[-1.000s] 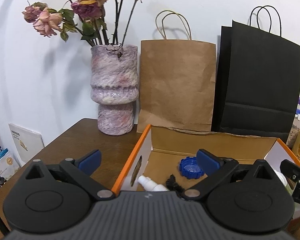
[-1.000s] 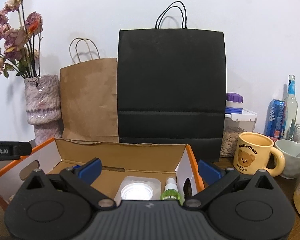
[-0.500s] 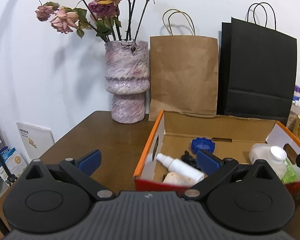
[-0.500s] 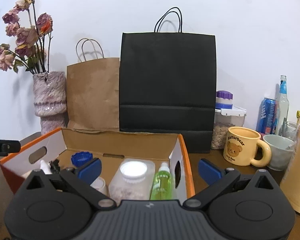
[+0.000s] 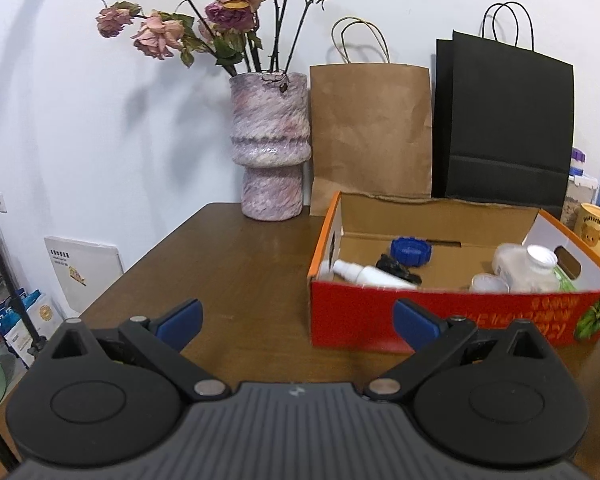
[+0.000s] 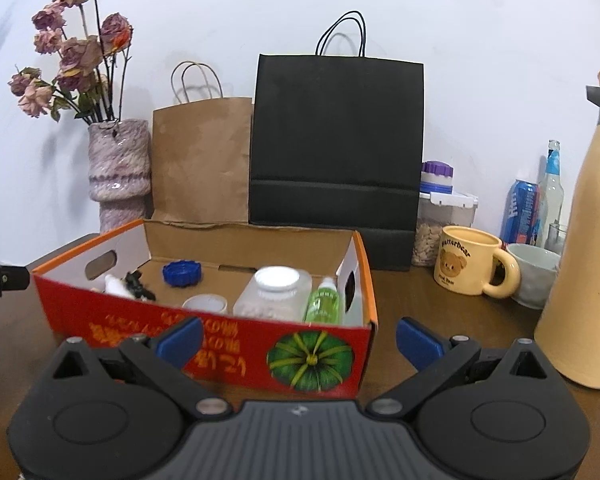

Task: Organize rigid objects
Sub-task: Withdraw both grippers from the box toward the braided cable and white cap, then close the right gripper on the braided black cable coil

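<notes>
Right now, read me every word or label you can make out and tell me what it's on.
"Butterbear": yellow mug, above its bear picture.
A second line under the bear: too small to read.
Yellow characters on the red box front: too blurred to read.
Blue can: lettering cut off, unreadable.
White booklet beside the table: print too small.
Green bottle label: blurred.

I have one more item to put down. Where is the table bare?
Bare tabletop lies left of the cardboard box, in front of the vase. A narrower patch sits between the box and the mug. Crowded: the right end around the jug and along the wall.
</notes>
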